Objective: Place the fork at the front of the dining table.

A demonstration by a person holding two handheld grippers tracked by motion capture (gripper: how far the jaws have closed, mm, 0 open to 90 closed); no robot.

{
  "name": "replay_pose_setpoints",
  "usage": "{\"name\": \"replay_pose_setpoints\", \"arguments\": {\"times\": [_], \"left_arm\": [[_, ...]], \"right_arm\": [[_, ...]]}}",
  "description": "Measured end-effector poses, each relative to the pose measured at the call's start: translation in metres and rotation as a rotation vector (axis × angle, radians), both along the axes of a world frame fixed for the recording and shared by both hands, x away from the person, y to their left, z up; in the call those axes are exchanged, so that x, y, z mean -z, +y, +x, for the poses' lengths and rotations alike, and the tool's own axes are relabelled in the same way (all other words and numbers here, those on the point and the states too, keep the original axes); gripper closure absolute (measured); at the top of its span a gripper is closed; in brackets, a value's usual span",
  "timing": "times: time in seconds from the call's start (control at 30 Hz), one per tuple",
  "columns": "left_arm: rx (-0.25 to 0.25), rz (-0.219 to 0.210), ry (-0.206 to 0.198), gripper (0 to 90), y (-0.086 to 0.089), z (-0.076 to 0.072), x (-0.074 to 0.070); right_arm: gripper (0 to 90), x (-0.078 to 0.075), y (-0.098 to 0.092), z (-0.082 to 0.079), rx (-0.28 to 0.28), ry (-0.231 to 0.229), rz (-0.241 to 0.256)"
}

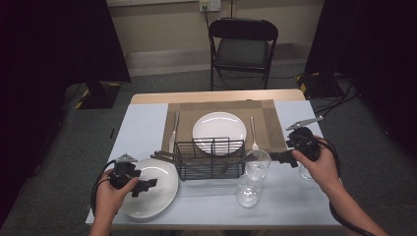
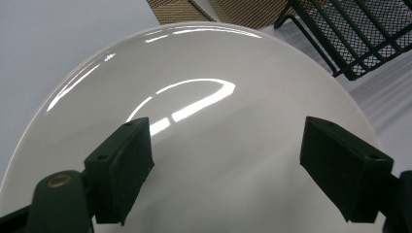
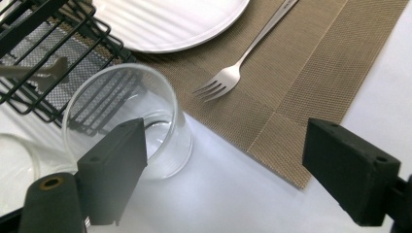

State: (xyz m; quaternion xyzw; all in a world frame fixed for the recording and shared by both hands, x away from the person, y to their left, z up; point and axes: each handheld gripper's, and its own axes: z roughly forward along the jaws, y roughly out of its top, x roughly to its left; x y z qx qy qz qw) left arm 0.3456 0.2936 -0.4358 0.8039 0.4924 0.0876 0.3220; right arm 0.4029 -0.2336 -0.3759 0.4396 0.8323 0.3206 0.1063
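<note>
High view: left gripper [image 1: 147,186] jaws apart over near white plate [image 1: 162,196], not touching; right gripper [image 1: 280,158] jaws apart just beside glass [image 1: 257,164] at placemat [image 1: 275,123] edge; wire basket [image 1: 210,158] between them, fork [image 3: 243,58] near; no readable writing

Left gripper [image 1: 146,185] sits at about 7 o'clock, jaws spread wide, aimed toward 3. Right gripper [image 1: 278,157] is around 4 o'clock, also gaping, aimed toward 9.
</note>
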Motion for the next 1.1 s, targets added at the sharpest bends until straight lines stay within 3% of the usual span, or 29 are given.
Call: {"name": "replay_pose_setpoints", "arguments": {"times": [0.43,1.1], "left_arm": [[0.004,0.0,0.008,19.0,-0.001,0.0,0.001],[0.006,0.002,0.008,19.0,-0.001,0.0,0.001]], "right_arm": [[15.7,0.004,-0.008,-0.017,-0.042,0.012,0.015],[15.6,0.019,-0.003,-0.039,-0.116,0.019,0.046]]}}
